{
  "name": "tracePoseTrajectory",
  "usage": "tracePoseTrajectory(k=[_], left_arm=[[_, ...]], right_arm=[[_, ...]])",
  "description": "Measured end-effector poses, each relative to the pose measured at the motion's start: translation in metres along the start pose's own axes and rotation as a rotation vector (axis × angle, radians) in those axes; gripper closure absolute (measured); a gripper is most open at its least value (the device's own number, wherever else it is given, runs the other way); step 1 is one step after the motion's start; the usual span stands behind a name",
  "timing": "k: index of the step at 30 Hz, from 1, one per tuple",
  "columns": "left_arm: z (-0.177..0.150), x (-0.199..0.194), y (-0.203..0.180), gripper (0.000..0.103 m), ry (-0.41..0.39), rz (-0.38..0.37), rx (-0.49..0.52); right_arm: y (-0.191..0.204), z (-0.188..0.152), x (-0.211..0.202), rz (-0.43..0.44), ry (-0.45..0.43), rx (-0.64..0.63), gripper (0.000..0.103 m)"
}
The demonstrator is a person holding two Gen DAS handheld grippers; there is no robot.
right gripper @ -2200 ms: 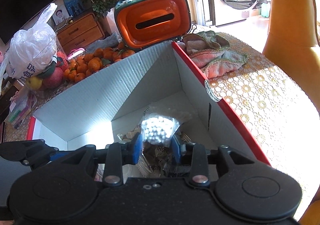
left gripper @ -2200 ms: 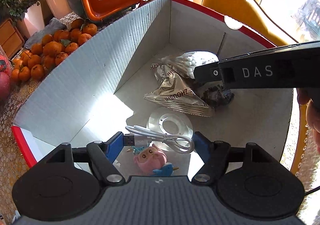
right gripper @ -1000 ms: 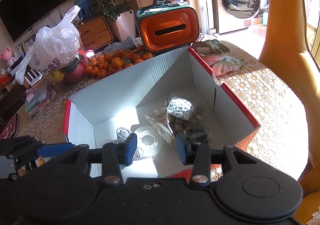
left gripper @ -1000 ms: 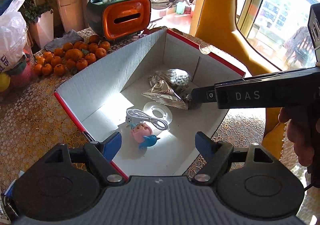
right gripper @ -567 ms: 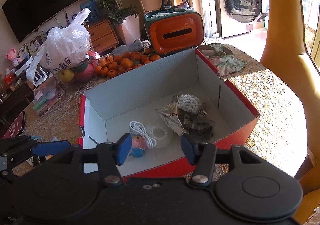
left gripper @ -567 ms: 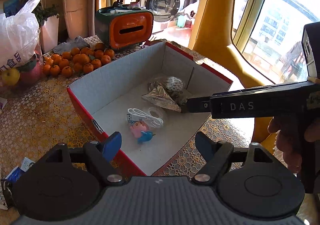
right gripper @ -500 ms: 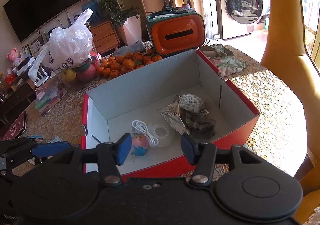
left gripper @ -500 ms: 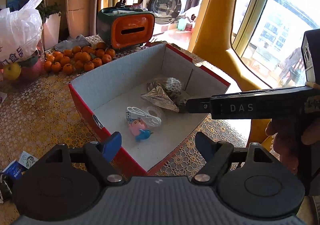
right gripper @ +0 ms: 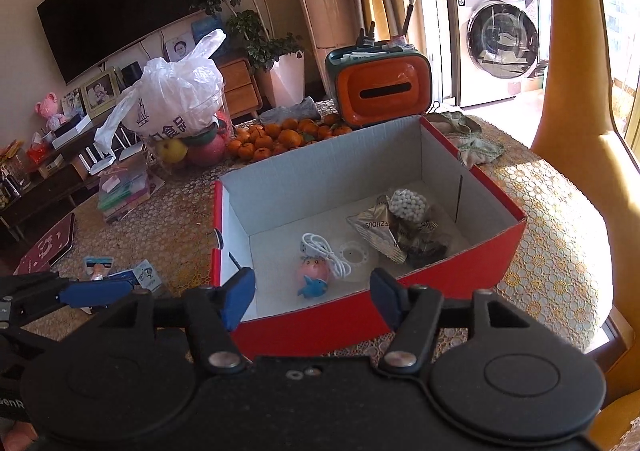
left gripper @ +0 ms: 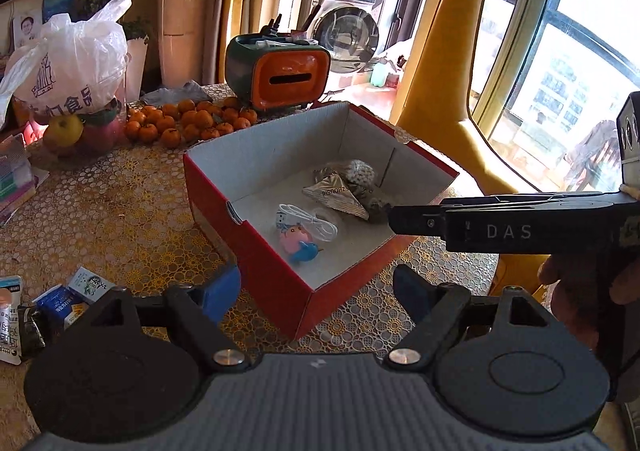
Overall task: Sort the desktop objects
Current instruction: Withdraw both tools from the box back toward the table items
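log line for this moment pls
left hand-held gripper: open, empty | right hand-held gripper: open, empty | red box: holds cable, toy, packets

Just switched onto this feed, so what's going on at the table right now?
A person holds both grippers above the table, open and empty. The left gripper and right gripper face the red box, which holds a white cable, pink toy, foil packet and cotton swabs. Small packets lie outside it.

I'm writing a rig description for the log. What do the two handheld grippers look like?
Both are matte black, with round pivot discs, silver bolts and blue finger pads. The left gripper has a grey ribbed body; the right gripper, seen from the side, reads "DAS" in white.
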State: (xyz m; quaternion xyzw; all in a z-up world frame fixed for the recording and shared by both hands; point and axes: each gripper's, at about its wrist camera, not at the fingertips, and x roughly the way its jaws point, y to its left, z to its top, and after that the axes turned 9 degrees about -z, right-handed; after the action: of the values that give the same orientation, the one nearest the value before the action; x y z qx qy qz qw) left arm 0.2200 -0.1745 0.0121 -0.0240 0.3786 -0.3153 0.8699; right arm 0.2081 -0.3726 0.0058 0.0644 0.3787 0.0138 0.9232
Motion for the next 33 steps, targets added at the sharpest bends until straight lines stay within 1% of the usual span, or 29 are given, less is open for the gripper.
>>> tracePoseTrajectory(k=[2, 6, 10, 13, 15, 18, 20, 27, 33], left_arm=[[-0.006, -0.006, 0.0, 0.017, -0.009, 0.002, -0.006], [-0.016, -0.016, 0.001, 0.015, -0.03, 0.003, -0.011], [-0.026, -0.027, 0.003, 0.002, -0.043, 0.0, -0.018], [-0.034, -0.032, 0.006, 0.002, -0.038, -0.03, -0.043], [-0.039, -0.037, 0.008, 0.002, -0.042, -0.013, -0.04], [-0.047, -0.044, 0.011, 0.001, -0.051, 0.011, -0.037], [-0.051, -0.051, 0.014, 0.001, -0.06, 0.028, -0.037], [-0.065, -0.075, 0.024, 0.001, -0.092, 0.087, -0.047], [-0.076, -0.094, 0.036, 0.0, -0.128, 0.128, -0.073]], right_arm=[[0.002, -0.004, -0.005, 0.0, -0.005, 0.006, 0.038], [0.006, -0.015, -0.017, -0.001, -0.016, 0.001, 0.036], [0.012, -0.024, -0.028, 0.016, -0.019, -0.003, 0.035], [0.017, -0.03, -0.037, 0.011, -0.035, -0.012, 0.035], [0.021, -0.035, -0.045, 0.003, -0.053, -0.019, 0.034], [0.029, -0.04, -0.052, -0.04, -0.083, -0.043, 0.034], [0.034, -0.044, -0.057, -0.048, -0.101, -0.057, 0.034], [0.056, -0.056, -0.067, -0.018, -0.134, -0.102, 0.034], [0.077, -0.064, -0.069, 0.037, -0.142, -0.143, 0.034]])
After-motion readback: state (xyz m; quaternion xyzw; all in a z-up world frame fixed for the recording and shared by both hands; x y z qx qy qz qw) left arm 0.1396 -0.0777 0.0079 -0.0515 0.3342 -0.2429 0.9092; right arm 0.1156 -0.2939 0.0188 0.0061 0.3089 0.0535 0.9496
